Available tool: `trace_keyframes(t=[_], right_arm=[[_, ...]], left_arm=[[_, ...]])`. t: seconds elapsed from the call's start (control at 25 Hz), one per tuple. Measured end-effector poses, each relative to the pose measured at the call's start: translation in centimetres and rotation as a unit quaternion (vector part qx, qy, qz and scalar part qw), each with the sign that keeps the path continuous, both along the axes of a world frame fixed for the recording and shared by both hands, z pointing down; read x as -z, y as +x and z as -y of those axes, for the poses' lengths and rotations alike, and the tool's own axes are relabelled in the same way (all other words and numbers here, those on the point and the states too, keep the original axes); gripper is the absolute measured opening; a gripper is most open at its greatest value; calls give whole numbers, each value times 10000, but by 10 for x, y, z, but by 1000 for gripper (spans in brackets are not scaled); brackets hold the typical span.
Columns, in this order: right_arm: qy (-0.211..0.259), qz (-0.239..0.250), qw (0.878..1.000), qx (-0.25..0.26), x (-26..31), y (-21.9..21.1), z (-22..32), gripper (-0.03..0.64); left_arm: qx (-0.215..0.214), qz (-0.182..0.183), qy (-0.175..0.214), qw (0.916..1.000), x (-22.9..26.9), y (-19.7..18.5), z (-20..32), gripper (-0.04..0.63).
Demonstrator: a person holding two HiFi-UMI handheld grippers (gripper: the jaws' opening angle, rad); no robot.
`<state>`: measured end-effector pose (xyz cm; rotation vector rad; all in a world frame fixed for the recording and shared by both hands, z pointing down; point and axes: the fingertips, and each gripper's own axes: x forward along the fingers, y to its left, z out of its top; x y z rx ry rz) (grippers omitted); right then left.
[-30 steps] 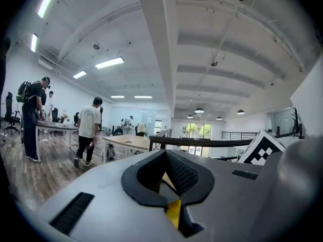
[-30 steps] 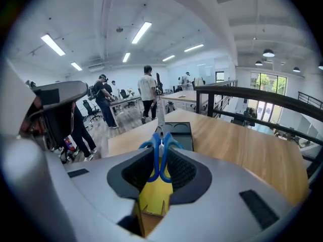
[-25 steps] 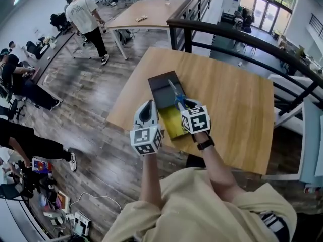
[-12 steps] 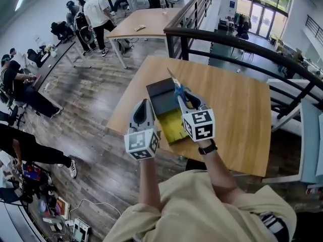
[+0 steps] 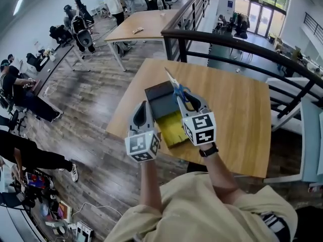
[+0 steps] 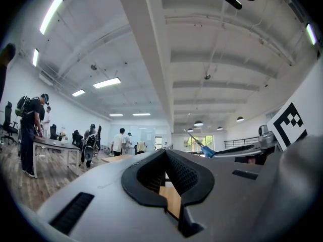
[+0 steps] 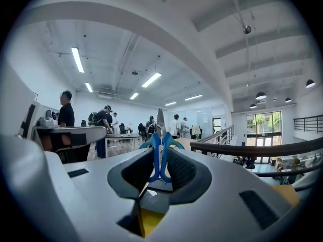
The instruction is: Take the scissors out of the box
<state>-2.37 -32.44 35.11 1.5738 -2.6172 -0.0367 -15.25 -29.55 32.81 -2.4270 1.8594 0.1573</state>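
The scissors (image 5: 177,88) have blue handles and silver blades that point away from me. My right gripper (image 5: 187,99) is shut on the handles and holds them in the air above the box. In the right gripper view the blue handles (image 7: 160,153) sit pinched between the pads, blade upright beyond. The box (image 5: 173,128) lies on the wooden table (image 5: 237,110), with a yellow inside and a dark grey lid (image 5: 159,98) folded back. My left gripper (image 5: 143,105) hovers at the box's left side, shut with nothing in it (image 6: 165,158). From there the scissors (image 6: 203,147) show to the right.
A black railing (image 5: 237,40) runs behind the table's far edge. The table's near edge is just under my hands. Several people stand and sit at desks (image 5: 141,21) across the wooden floor at far left. A white frame (image 5: 308,135) stands to the right.
Both grippers have risen. The right one has lifted the scissors up out of the box, and the blades now point further away from me.
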Motion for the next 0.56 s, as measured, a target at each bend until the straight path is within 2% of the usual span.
trace_keyframes(t=[0.24,0.56], right_arm=[[197,-7,9998,-87,14,9,0,84],[101,-100,9998,-141,5,17,9,84]], left_arm=[[-55,-105,77,9999,-1,6,7,5],[-194,-161,-27,9997,-13,17,19,5]])
